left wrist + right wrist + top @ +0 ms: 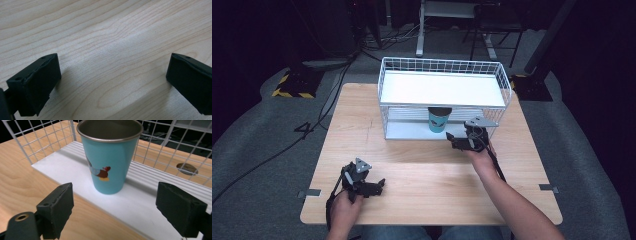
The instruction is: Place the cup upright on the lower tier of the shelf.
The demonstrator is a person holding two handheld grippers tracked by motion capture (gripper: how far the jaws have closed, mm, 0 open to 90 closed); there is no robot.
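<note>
Nearest the person, the left hand (pixel 343 207) holds the left gripper (pixel 374 185) low over the wooden table (pixel 422 195), close to its front-left part; in the left gripper view its two black jaws stand wide apart with bare wood grain between them and nothing held. Farther forward and to the right, the right hand (pixel 479 152) holds the right gripper (pixel 451 137) just in front of a white wire shelf rack (pixel 442 75), the grey three-cornered plate (pixel 480 122) on top of it. Its jaws are also spread wide and grasp nothing: in the right gripper view they frame a teal cup (pixel 110 157) without touching it. The cup stands upright on the rack's white lower shelf (pixel 135 205), near that shelf's front edge, its metal rim open upward and a small bird-like picture on its side. In the high view the cup (pixel 437 121) sits under the rack's upper shelf, about midway along the rack's width. Beyond the table lie grey floor (pixel 257 130), black cables and a yellow-and-black striped base (pixel 292 85), with dark surroundings behind.
</note>
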